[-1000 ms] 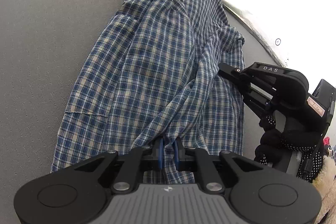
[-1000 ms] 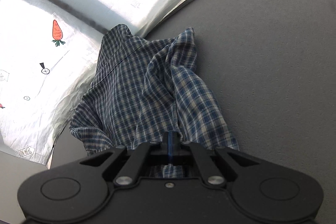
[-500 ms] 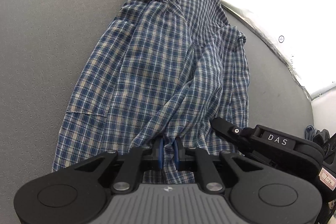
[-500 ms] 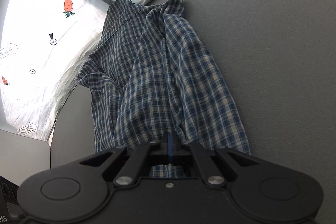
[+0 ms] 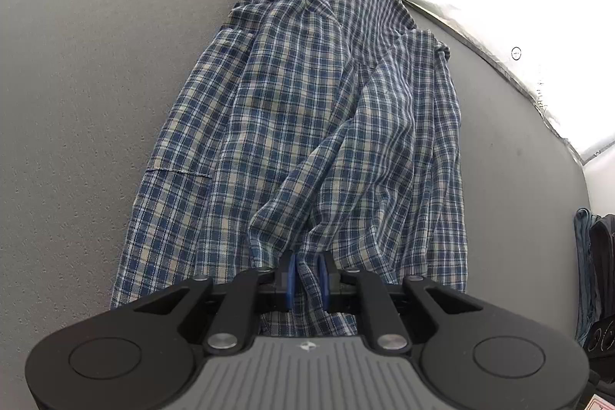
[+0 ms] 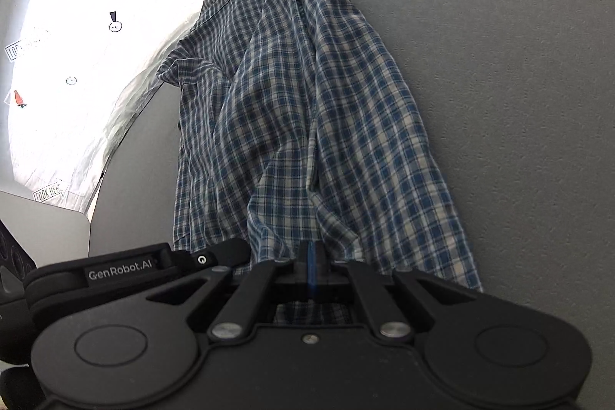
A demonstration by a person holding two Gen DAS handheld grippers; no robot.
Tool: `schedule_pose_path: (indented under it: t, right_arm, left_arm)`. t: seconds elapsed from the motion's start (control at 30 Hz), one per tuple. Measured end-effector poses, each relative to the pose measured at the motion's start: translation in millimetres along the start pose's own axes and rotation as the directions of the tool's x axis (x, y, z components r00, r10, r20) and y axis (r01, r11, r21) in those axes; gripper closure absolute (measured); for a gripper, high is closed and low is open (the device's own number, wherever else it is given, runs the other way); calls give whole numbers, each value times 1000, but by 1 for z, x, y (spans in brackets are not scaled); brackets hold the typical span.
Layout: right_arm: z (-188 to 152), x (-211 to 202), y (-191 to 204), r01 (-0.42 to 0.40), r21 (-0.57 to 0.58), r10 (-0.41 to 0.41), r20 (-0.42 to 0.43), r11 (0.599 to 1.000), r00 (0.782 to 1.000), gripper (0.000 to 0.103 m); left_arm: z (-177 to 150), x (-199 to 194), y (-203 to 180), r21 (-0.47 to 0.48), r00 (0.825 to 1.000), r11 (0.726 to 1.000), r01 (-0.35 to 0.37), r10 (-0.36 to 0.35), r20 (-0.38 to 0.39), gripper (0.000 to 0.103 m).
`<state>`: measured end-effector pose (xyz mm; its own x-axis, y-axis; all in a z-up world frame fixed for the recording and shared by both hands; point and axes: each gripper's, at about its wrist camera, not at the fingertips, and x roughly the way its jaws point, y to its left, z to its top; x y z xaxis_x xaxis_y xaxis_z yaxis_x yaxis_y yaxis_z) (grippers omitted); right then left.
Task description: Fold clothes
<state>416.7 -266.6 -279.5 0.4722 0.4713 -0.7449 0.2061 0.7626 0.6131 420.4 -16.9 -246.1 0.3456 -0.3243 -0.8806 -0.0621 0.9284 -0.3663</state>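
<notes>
"GenRobot.AI" stands in pale letters on the black body of the left gripper [image 6: 303, 279] at the lower left of the right wrist view. On the white printed sheet [image 6: 77, 64] arrow-shaped labels read "LOOK HERE", one near its lower edge, another partly washed out at its left edge.

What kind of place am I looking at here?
Probably an indoor spot set up for recording clothes folding: a plaid shirt on a grey padded surface, with a white carrot-printed sheet alongside.

Blue, white and tan checks cover the shirt [image 5: 307, 125] on plain grey cloth [image 5: 84, 72]; the white sheet [image 6: 77, 37] carries orange carrots, apparently printed.
</notes>
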Motion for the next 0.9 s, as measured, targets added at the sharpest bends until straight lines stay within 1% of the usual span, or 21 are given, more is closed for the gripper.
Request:
schedule_pose_path:
  t: [0.13,0.23,0.3,0.43,0.5,0.57,0.63,0.77,0.9]
  right_arm:
    - [10,7,-4,-27,53,27,-8,998,1000,103]
    - [23,14,-5,-44,86,44,-6,995,999,103]
    - [35,21,-4,-53,104,53,-4,993,999,103]
    - [66,38,-6,-77,153,77,7,985,997,103]
    - [82,46,-7,-92,181,91,14,979,996,103]
    - [98,54,-7,-111,199,108,22,974,994,103]
    - [113,60,-8,-109,212,104,35,971,994,103]
    - [142,75,-16,-141,267,127,72,953,989,103]
    - [159,82,-18,-151,281,132,85,948,988,103]
  left_arm:
    - [12,2,-5,15,1000,1000,-11,10,23,87]
    - [25,10,-4,-6,1000,1000,7,-7,11,86]
    - [34,16,-4,-28,1000,999,21,-21,3,86]
    - [54,19,-12,-4,999,1000,17,-17,28,86]
    - [65,19,-14,-6,999,1000,20,-19,37,81]
    - [71,21,-14,-30,999,999,23,-22,26,81]
    - [73,24,-13,-53,1000,998,20,-19,9,81]
    - [76,28,-9,-113,1000,993,15,-17,-20,81]
    - [86,31,-12,-154,999,988,0,-7,-43,81]
